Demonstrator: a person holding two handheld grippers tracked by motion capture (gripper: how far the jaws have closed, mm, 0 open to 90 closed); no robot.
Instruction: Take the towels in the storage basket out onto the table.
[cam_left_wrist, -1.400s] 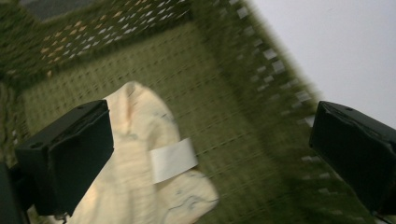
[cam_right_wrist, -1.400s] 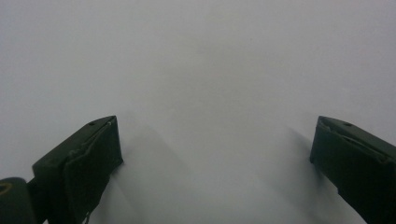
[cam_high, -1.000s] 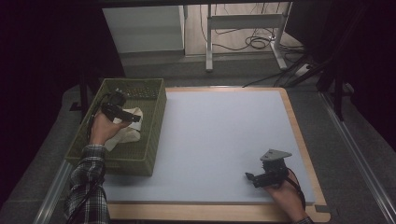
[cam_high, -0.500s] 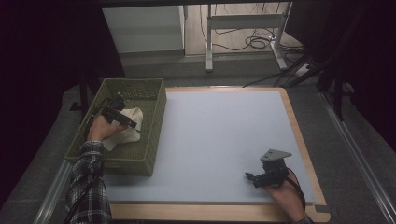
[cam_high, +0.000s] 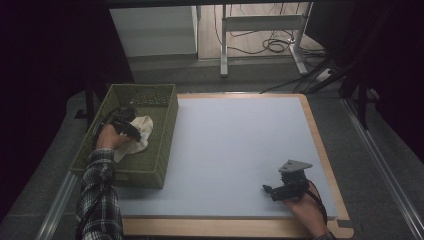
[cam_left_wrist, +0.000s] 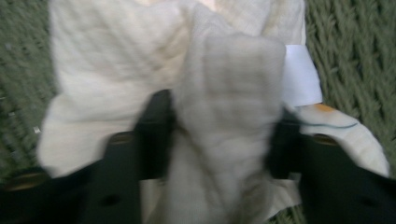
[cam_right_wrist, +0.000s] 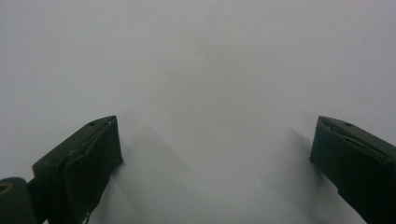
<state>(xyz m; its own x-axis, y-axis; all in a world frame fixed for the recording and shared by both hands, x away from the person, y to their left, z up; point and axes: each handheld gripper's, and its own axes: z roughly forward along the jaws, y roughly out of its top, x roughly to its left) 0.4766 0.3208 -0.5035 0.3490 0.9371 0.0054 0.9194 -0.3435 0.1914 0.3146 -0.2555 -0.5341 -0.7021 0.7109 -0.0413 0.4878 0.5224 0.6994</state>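
Left gripper (cam_left_wrist: 219, 135) lowered into basket (cam_high: 165, 150); jaws closing round cloth (cam_left_wrist: 224, 93).

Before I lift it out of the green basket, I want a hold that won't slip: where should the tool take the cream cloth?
Grip the raised fold in the middle of the cream cloth, coming straight down from above. That ridge bunches up between the left tool's jaws, which have just been closing on it; the flat edges lie against the basket floor, offering little to pinch.

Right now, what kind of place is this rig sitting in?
Probably a lab or workshop recording station, not a home. A pale work mat covers a wood-edged table, dark curtains hang at both sides, and loose cables lie on the floor by a metal desk frame.
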